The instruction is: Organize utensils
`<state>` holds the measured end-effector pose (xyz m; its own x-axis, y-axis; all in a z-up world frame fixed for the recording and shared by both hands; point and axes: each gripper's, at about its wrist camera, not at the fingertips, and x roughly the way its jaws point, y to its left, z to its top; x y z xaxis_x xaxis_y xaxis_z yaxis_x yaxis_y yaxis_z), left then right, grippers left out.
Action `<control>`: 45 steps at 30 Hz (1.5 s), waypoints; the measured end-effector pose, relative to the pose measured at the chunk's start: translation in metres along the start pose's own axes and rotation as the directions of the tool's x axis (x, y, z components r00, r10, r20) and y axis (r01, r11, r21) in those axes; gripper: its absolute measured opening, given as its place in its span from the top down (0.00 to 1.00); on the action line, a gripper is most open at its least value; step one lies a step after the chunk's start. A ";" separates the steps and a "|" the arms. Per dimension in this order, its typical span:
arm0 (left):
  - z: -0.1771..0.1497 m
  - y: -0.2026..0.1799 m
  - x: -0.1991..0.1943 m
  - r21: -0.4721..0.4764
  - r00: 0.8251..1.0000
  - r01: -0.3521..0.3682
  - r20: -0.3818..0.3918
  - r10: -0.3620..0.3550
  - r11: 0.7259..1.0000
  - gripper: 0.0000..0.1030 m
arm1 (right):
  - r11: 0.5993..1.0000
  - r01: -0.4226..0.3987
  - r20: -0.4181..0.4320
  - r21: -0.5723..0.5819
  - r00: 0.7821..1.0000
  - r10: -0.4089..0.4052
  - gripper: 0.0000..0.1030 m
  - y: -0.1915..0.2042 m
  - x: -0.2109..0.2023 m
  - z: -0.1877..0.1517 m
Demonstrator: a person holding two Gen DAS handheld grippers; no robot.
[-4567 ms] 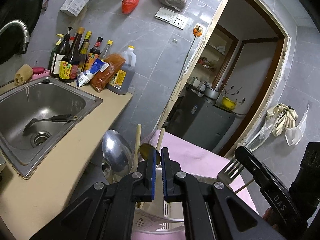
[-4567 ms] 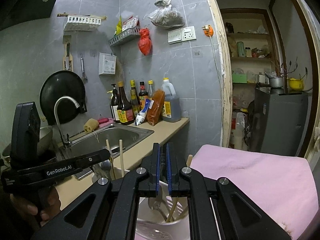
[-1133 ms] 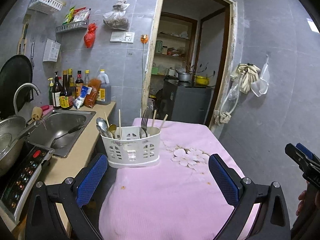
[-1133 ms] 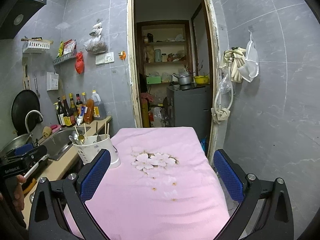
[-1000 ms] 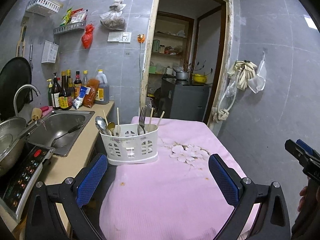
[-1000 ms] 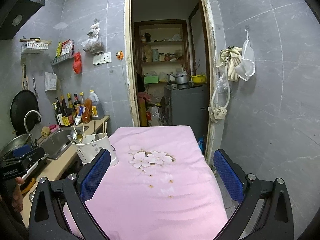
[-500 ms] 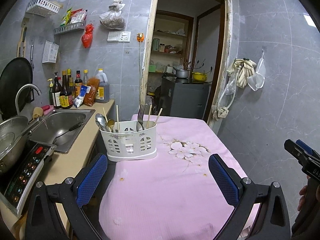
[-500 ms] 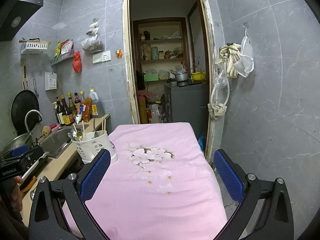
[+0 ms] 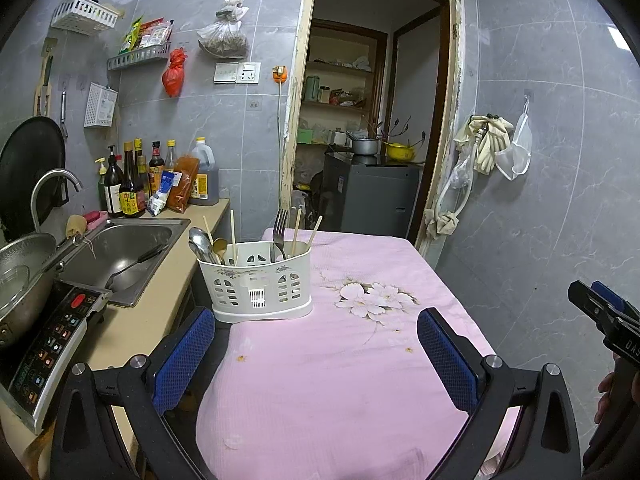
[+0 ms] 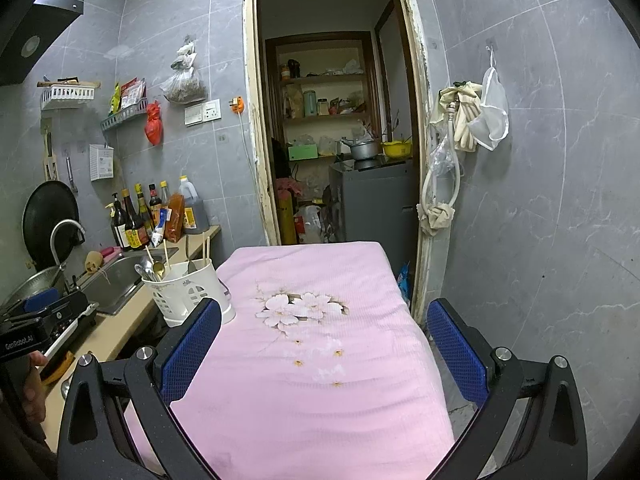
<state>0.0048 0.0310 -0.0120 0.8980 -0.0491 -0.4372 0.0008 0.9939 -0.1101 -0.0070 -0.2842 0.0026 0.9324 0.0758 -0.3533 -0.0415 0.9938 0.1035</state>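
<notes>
Utensils stood upright in the white caddy (image 9: 256, 280), which sat left of centre in the left wrist view, on the near-left part of the pink tablecloth (image 9: 340, 380) beside the counter: spoons (image 9: 202, 242) at its left end, a fork (image 9: 279, 228) and chopsticks (image 9: 296, 226) toward the right. Both the left gripper (image 9: 316, 356) and the right gripper (image 10: 324, 348) hung spread wide and empty along the lower frame edge, well apart from the caddy.
</notes>
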 end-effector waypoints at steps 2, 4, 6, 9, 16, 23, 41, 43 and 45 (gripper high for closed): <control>-0.001 -0.001 -0.001 -0.002 1.000 0.000 -0.001 0.000 1.000 0.01 | 1.000 0.000 -0.001 0.001 1.000 0.000 0.02 0.000 0.001 0.000; -0.002 -0.001 -0.001 -0.002 1.000 0.001 -0.005 -0.001 1.000 0.01 | 1.000 -0.001 -0.003 0.001 1.000 0.001 0.02 0.000 0.001 -0.002; -0.003 -0.002 -0.003 -0.001 1.000 -0.001 -0.008 0.001 1.000 0.01 | 1.000 -0.001 -0.003 0.001 1.000 0.001 0.02 0.000 0.001 -0.002; -0.003 -0.002 -0.002 -0.001 1.000 -0.001 -0.008 0.001 1.000 0.01 | 1.000 -0.002 -0.004 0.002 1.000 0.002 0.02 0.000 0.001 -0.002; -0.003 -0.004 -0.002 -0.001 1.000 -0.001 -0.010 0.001 1.000 0.01 | 1.000 0.000 -0.005 0.001 1.000 0.000 0.02 0.000 0.002 -0.004; -0.004 -0.004 -0.003 0.000 1.000 -0.001 -0.012 0.001 1.000 0.01 | 1.000 -0.001 -0.005 0.002 1.000 0.001 0.02 0.000 0.002 -0.003; -0.004 -0.008 0.003 0.004 1.000 -0.004 -0.022 0.004 1.000 0.01 | 1.000 -0.003 -0.015 0.003 1.000 0.003 0.02 0.000 0.000 -0.014; -0.004 -0.007 0.003 0.005 1.000 -0.004 -0.023 0.004 1.000 0.01 | 1.000 -0.003 -0.015 0.004 1.000 0.003 0.02 -0.001 0.002 -0.013; -0.004 -0.007 0.003 0.006 1.000 -0.003 -0.023 0.003 1.000 0.01 | 1.000 -0.003 -0.016 0.004 1.000 0.003 0.02 -0.001 0.001 -0.015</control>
<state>0.0060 0.0232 -0.0160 0.8878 -0.0479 -0.4577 0.0003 0.9946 -0.1034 -0.0116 -0.2838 -0.0117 0.9264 0.0801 -0.3680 -0.0428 0.9932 0.1084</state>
